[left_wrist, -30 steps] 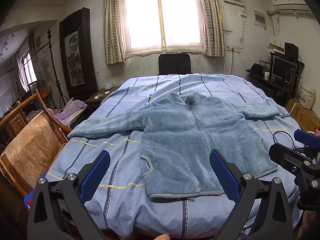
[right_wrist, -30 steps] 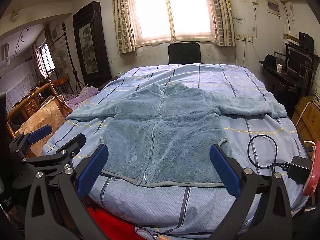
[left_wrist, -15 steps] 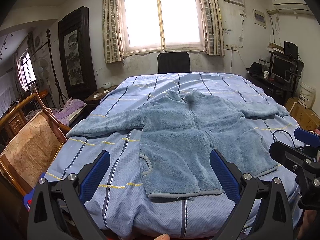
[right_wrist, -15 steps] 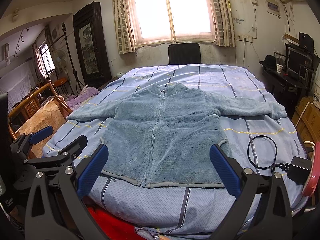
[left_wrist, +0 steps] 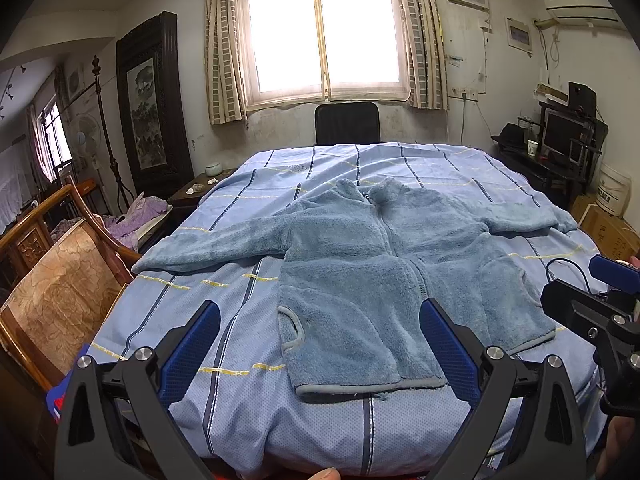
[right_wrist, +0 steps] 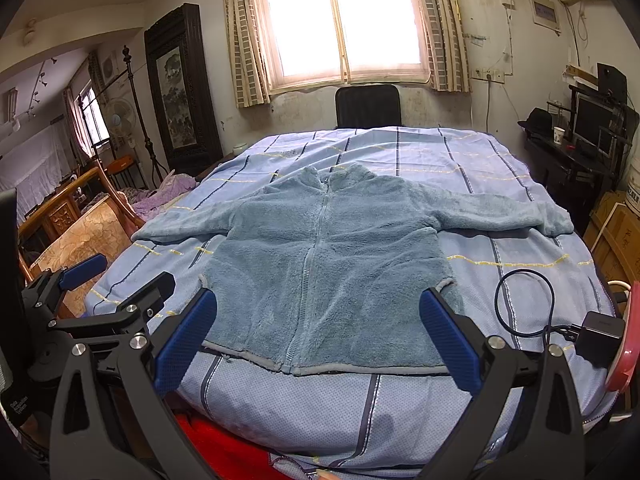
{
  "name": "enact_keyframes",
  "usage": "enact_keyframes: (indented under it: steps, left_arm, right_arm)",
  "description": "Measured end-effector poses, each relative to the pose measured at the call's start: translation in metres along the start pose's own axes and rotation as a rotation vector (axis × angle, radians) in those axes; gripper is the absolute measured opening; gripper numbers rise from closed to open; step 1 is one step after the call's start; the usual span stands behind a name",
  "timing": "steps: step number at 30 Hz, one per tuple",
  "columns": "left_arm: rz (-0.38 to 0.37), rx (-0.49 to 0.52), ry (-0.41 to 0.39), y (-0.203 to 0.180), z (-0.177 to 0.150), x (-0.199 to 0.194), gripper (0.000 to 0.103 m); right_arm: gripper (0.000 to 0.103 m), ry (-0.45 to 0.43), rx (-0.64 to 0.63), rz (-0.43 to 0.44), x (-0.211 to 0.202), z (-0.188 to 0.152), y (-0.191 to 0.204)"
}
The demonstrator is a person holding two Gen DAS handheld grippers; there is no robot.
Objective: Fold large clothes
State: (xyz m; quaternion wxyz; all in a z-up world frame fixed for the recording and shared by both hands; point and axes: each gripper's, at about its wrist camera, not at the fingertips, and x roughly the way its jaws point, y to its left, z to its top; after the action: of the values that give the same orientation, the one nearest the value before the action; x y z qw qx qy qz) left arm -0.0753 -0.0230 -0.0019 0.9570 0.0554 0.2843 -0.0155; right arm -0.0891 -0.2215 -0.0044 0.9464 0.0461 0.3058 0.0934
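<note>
Both tongs are spread wide and hold nothing: the left tongs [left_wrist: 318, 344] and the right tongs [right_wrist: 318, 332] hover off the near edge of the bed [right_wrist: 500, 152], pointed at the fleece jacket [right_wrist: 320, 264]. Each tool also shows at the edge of the other's view.

Jacket: blue-grey fleece, flat on the bed, front up, zipped, collar toward the window [right_wrist: 348, 20], hem toward the cameras, both sleeves stretched out sideways. No fold in it yet, so my read is that the task stands at the very start, garment laid out and first grasp not yet made.

Next move, as a guess: bring each tool down onto a sleeve or a side of the body and carry it over toward the zip line. Thick pile, so the pads [left_wrist: 188, 350] need a deep bite on the edge, else only fluff gets pinched. Left sleeve end lies near the bed's left edge, so it calls for a long reach.

Surface: light blue bedspread [left_wrist: 440, 160] with dark and yellow stripes, soft, a few wrinkles. A black cable with charger block [right_wrist: 600, 332] lies on the bed just right of the hem; could snag.

Room: curtained window, black chair [right_wrist: 368, 106] beyond the bed, wooden chair [left_wrist: 60, 296] at left, framed painting [right_wrist: 176, 92], fan, desk with monitor [right_wrist: 592, 124] at right. Cluttered, daylight.
</note>
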Motion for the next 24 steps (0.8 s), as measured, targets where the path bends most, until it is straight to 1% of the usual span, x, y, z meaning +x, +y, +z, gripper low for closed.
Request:
enact_keyframes:
  steps: [16,21,24]
  left_arm:
    - [0.0,-0.001,0.004,0.001,-0.001,0.0,0.1]
    - [-0.009,-0.016,0.034,0.011,0.002,0.015,0.1]
    - [0.034,-0.039,0.044,0.026,0.014,0.033,0.1]
  right_arm:
    - [0.099,0.003,0.0,-0.003,0.0,0.0,0.0]
    - [0.099,-0.002,0.0,-0.007,0.001,0.001,-0.002]
    - [0.099,-0.003,0.002,-0.019,0.006,0.008,-0.01]
